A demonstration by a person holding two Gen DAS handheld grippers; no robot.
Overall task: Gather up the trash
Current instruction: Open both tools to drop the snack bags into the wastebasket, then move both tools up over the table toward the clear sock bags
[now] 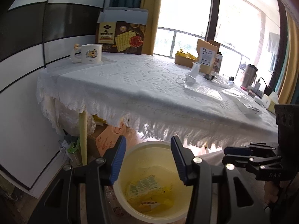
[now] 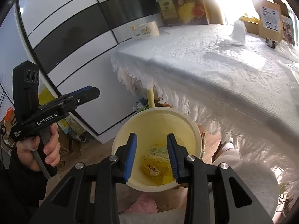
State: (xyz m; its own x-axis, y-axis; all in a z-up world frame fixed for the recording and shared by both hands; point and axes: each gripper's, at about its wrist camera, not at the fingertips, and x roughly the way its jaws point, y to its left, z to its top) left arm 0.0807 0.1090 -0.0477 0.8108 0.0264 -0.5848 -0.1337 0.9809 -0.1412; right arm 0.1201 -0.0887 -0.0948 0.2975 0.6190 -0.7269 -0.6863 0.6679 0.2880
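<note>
A cream round bin (image 1: 149,144) stands on the floor below the table's edge, with yellow and green wrappers (image 1: 143,186) lying in its bottom. My left gripper (image 1: 148,141) hangs above it, open, nothing between its blue pads. My right gripper (image 2: 152,138) hovers over the same bin (image 2: 155,110), open and empty, with the wrappers (image 2: 157,166) showing through the gap. A crumpled white tissue (image 1: 193,72) lies on the tablecloth, far from both grippers. A hand (image 2: 50,145) holds the left tool's handle.
The table (image 1: 130,85) wears a white fringed cloth. On it stand a mug (image 1: 91,53), a cracker box (image 1: 121,37), an open cardboard box (image 1: 185,58), a brown pouch (image 1: 207,55) and a flask (image 1: 248,75). A table leg (image 1: 83,136) and a carton (image 1: 104,141) sit underneath.
</note>
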